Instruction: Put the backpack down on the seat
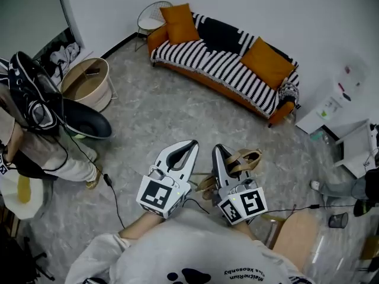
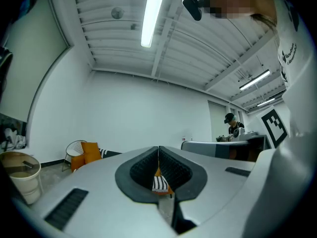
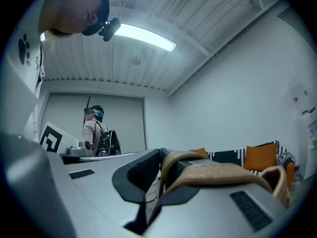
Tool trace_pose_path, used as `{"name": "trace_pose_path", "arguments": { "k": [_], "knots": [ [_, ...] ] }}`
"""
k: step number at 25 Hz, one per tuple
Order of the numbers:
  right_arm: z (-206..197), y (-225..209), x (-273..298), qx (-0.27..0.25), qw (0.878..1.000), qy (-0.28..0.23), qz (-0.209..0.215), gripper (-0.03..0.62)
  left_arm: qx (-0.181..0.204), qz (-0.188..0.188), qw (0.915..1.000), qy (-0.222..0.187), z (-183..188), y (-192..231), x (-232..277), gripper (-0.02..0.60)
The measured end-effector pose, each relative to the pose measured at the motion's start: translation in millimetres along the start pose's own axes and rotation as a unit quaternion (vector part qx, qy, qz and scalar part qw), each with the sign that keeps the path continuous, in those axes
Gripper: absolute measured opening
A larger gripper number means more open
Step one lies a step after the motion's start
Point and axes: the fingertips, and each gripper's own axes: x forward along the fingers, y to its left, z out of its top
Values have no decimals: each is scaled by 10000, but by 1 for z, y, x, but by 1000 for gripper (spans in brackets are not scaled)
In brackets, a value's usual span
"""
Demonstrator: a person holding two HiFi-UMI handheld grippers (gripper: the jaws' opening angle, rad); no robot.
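Observation:
My right gripper is shut on the backpack's tan strap, which loops over its right jaw. The bag's body is hidden under the grippers; only a tan bit shows between them. In the right gripper view the strap arches across my right gripper. My left gripper is shut with nothing in it, and its pads meet in the left gripper view. The seat is a black-and-white striped sofa with orange cushions, across the floor ahead of both grippers.
A round tan tub and a person with a dark bag stand at the left. A white wire chair sits beside the sofa's left end. White cabinets are at the right, and a wooden seat is near my right side. A black cable lies on the floor.

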Motion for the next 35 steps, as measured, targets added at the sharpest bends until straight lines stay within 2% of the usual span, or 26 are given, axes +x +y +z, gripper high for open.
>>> {"name": "trace_pose_path", "arguments": {
  "k": [5,12,17,21,29,35],
  "knots": [
    [1,-15,89,66,10000,-38,27,34,-51,-79,9999,-56,8,82,45,20],
    [2,-50,198,43,9993,-251,-274,34,-25,-357,9992,-163,16,186,115,20],
    [-3,-79,242,70,9994,-153,-300,34,-123,-388,9991,-139,10,218,152,20],
    [-15,-90,280,203,9995,53,-239,34,-275,-266,9993,-53,2,246,160,20],
    [-33,-84,347,475,9983,138,314,34,-473,146,9988,18,-6,306,168,20],
    [-43,-111,400,543,9961,248,649,34,-371,390,9986,6,-8,342,213,20]
  ]
}}
